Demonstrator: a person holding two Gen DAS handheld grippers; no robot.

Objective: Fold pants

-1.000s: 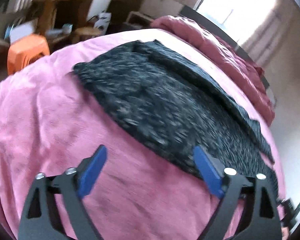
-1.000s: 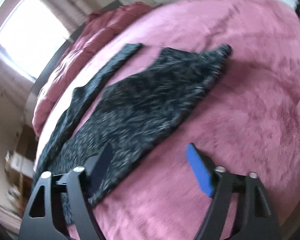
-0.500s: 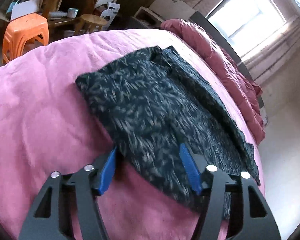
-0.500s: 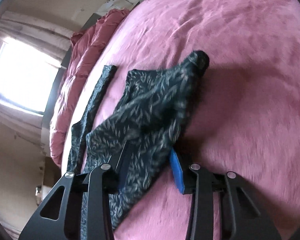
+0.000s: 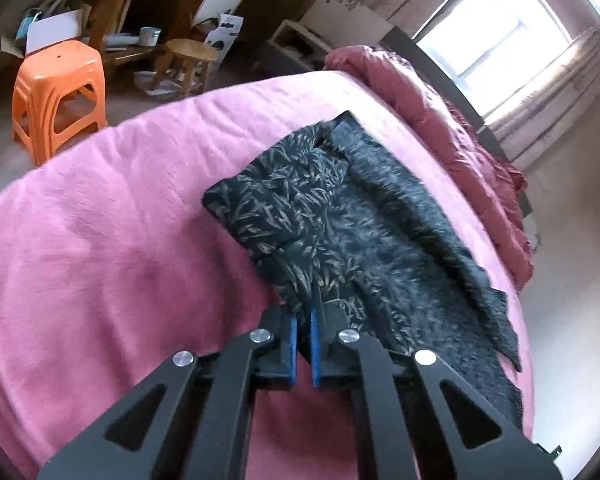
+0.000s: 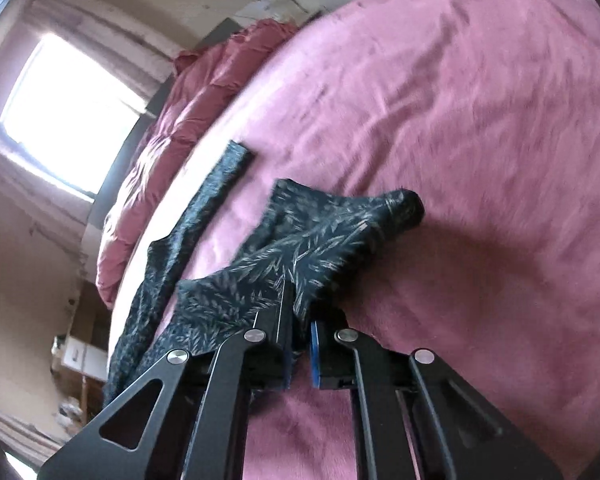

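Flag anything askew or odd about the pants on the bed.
The pants are bunched and lifted where both tongs, left and right, pinch them; one leg trails apart, flat on the pink blanket.

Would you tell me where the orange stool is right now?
The orange stool shows only in the left wrist view, upper left, on the floor beyond the pink bed, just left of a round wooden stool.

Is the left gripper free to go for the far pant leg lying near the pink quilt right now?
Probably not yet. The left gripper is shut on the near edge of the pants, so it would have to let go first. Otherwise the far leg lies uncovered on the blanket.
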